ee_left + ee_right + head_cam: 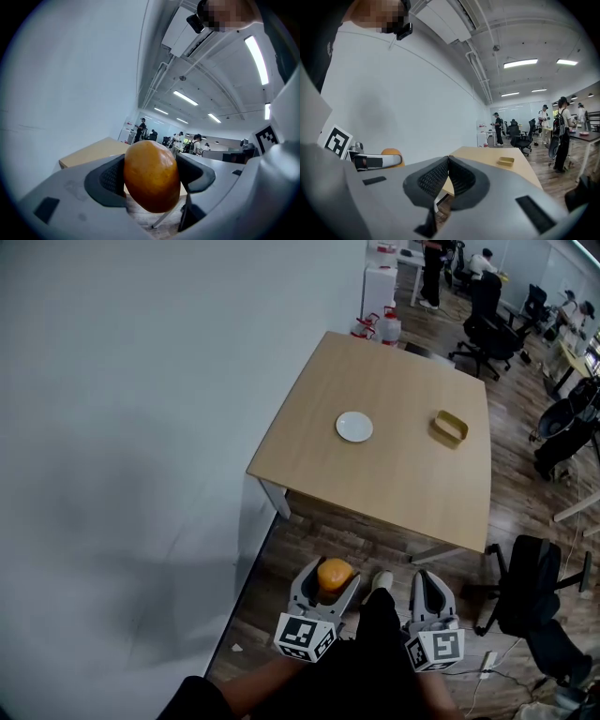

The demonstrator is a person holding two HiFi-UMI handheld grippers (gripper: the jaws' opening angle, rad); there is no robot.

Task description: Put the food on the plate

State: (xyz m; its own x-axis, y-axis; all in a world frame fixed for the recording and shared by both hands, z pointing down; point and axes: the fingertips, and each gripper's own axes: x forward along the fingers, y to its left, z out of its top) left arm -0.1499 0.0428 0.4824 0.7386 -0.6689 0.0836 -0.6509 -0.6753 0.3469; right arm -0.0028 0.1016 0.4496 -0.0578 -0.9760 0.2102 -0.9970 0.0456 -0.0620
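Observation:
My left gripper [330,583] is shut on an orange, egg-shaped food item [333,573], held low in front of the person, short of the wooden table [394,474]. In the left gripper view the orange food [151,176] fills the gap between the two black pads. A small white plate [354,427] lies near the middle of the table. A shallow tan tray [450,427] sits to the plate's right. My right gripper [429,598] is beside the left one, jaws shut with nothing between them [448,178]. The tan tray [506,161] shows far off in the right gripper view.
A white wall [141,427] runs along the left of the table. Black office chairs [530,601] stand to the right and another office chair [483,329] stands behind the table. Several people [560,131] are at the far end of the room. The floor is wood planks.

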